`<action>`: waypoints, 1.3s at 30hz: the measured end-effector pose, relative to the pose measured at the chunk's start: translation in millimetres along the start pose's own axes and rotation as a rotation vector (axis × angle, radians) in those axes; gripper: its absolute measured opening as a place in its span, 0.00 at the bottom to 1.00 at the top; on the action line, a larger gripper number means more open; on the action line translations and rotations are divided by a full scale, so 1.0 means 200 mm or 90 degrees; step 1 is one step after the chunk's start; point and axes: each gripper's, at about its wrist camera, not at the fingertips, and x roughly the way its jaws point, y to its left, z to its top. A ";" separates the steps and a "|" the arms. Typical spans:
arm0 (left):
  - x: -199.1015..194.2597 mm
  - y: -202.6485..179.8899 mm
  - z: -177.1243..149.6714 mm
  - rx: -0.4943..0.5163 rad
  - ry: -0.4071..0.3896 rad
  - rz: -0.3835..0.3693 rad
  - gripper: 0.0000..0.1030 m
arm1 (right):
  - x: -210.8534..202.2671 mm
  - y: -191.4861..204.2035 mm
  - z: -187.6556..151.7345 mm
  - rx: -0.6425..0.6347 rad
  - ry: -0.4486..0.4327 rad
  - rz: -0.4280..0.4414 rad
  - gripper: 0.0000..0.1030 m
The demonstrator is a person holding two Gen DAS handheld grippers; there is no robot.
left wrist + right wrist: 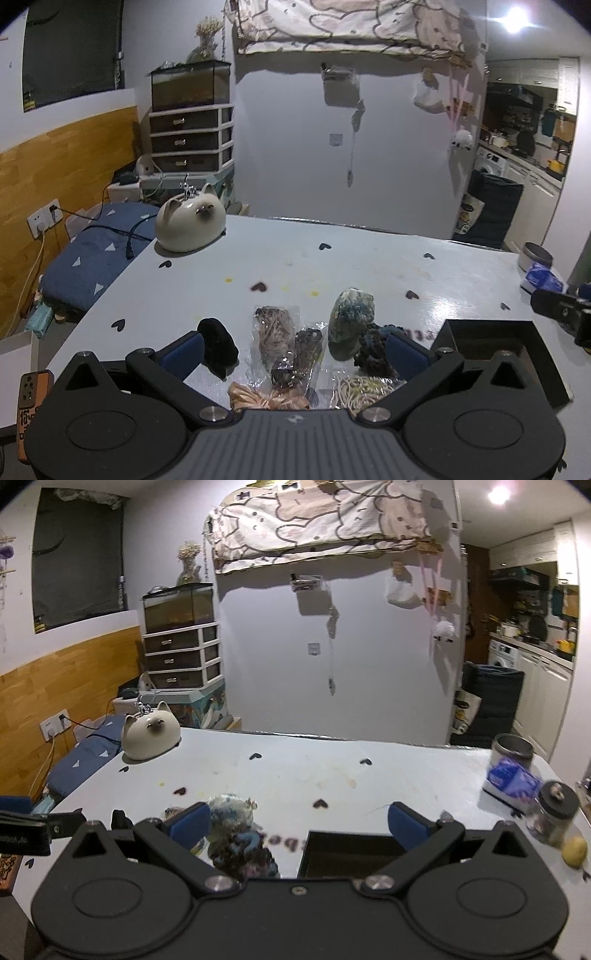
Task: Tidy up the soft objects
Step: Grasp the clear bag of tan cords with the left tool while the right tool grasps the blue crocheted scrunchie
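Your left gripper (295, 350) hangs low over the near edge of the white table (369, 258), jaws spread wide with nothing between the blue pads (184, 349), and the pile of soft things sits right in front of it. There's a black bundle (218, 345) just beside the left pad, two clear bags of brown yarn (273, 332) in the middle, a blue-green yarn ball (351, 314) further out, a dark blue knitted piece (373, 349) against the right pad, then a peach tangle (266, 398) and a cream coil (364, 391) nearest you. To the right of the pile sits the dark open box (517, 354). Your right gripper (299, 825) is open too, gripping nothing, and it hovers with that box (351, 853) between its fingers, the yarn ball (231, 814) off to its left. At the table's far left corner a cat-shaped ceramic pot (190, 225) stands well apart from everything.
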 end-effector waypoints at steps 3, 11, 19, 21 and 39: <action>0.09 -0.01 0.04 -0.018 0.031 0.002 1.00 | 0.09 -0.05 0.05 -0.004 0.001 0.021 1.00; 0.31 -0.01 0.13 -0.030 0.080 0.003 1.00 | 0.30 -0.07 0.10 -0.010 0.002 0.060 1.00; 0.64 0.08 0.22 -0.002 0.124 -0.052 1.00 | 0.45 -0.03 0.07 0.031 0.024 0.036 1.00; 0.73 0.12 0.24 -0.003 0.146 -0.083 1.00 | 0.49 0.01 0.06 0.028 0.028 0.006 1.00; 1.35 0.34 0.13 0.020 0.320 -0.168 0.74 | 0.92 0.44 -0.08 -0.051 0.244 -0.028 0.90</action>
